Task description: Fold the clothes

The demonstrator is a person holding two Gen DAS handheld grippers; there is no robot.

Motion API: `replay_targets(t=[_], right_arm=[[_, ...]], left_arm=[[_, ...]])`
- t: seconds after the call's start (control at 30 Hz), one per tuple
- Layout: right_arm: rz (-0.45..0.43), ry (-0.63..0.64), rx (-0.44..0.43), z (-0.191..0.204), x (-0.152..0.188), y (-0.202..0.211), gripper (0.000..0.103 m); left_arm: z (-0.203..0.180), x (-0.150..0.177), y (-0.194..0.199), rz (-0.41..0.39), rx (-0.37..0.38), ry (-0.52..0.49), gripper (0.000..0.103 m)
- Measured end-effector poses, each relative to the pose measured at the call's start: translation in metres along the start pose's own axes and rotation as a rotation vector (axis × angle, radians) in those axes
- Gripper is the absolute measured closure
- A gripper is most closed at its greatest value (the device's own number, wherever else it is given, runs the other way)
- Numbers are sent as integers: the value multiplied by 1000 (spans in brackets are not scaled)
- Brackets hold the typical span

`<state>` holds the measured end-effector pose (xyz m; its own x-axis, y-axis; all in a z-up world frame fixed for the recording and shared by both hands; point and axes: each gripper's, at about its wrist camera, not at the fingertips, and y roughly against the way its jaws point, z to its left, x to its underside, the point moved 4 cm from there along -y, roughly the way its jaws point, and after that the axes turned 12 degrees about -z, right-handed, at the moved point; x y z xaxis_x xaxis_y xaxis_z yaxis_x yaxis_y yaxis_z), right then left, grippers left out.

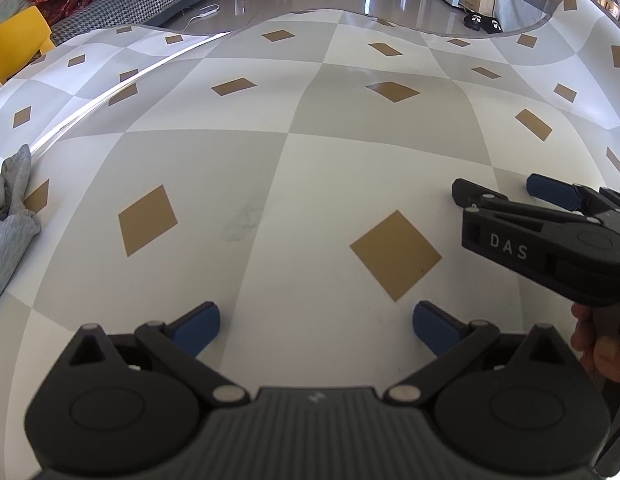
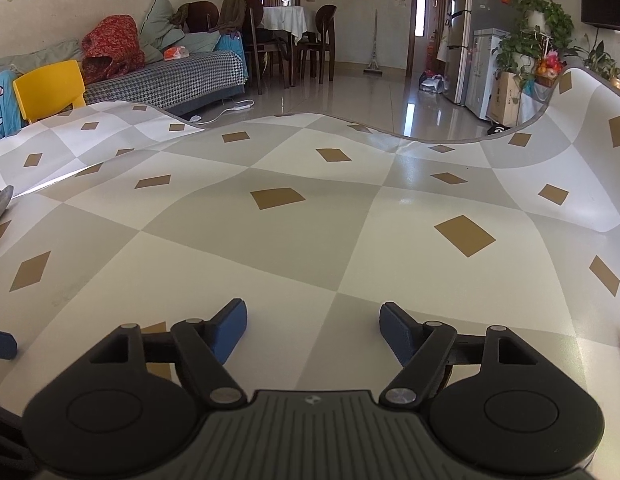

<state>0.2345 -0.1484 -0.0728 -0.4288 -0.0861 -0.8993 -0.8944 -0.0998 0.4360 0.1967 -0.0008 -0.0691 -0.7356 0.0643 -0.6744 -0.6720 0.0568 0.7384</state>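
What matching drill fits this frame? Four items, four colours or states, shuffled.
Items:
1. garment
2. chair
3. left gripper
4. sofa cover

Descriptions:
A. houndstooth black and white
B. open, holding nothing
C. grey, crumpled at the table's left edge
D. yellow

Pairs: 1-C, 2-D, 3-B, 4-A

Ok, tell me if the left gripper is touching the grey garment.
Apart. The left wrist view shows the left gripper open over bare tablecloth, the grey garment far left.
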Motion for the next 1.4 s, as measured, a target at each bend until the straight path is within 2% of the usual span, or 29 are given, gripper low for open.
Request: replay_targets(t=[0.43, 1.07, 1.4], right_arm=[[7, 2, -4, 3, -2, -9, 15], [8, 2, -2, 2, -1, -9, 14], [8, 2, -2, 2, -1, -9, 14]], left_arm=[[1, 1, 0, -6, -2, 4, 0], [19, 13, 11, 20, -42, 48, 0], [35, 23, 27, 22, -104, 46, 0]])
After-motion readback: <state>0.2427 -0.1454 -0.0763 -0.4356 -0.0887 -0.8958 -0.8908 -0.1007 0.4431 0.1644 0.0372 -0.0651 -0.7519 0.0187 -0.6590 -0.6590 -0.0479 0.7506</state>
